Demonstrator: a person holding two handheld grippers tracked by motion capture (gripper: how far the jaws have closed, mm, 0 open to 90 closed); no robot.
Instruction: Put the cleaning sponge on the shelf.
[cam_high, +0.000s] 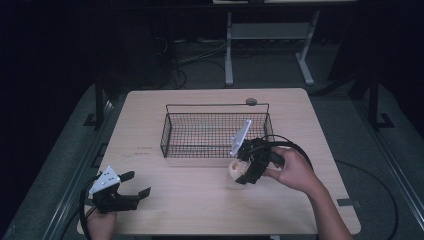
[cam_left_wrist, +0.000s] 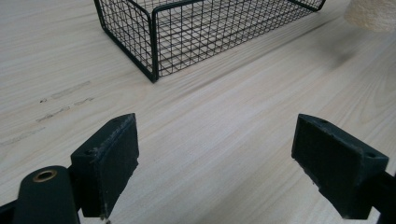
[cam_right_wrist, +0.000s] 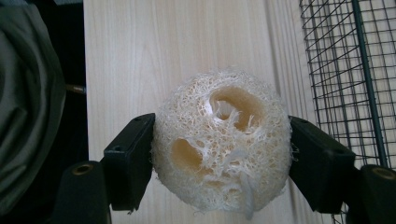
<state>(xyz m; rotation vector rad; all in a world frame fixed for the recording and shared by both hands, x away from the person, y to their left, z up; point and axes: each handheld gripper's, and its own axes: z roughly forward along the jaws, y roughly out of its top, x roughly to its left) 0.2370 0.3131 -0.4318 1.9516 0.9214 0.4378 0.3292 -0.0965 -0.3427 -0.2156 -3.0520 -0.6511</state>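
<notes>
Loofah sponge (cam_right_wrist: 219, 140) clamped in the right gripper (cam_high: 239, 170), beside the wire basket (cam_high: 172, 131).

Seen in the right gripper view, both black pads press on opposite sides of the pale, round, fibrous sponge, which shows two holes in its face; from the high view it hangs just above the wooden table (cam_high: 150, 107), near the basket's front right corner and outside its mesh wall. Left gripper (cam_high: 131, 184) sits near the table's front left corner in the person's left hand (cam_high: 101, 224), jaws spread wide with nothing between them, aimed toward the basket. A small round disc (cam_high: 251, 101) lies by the far edge, behind the basket.
</notes>
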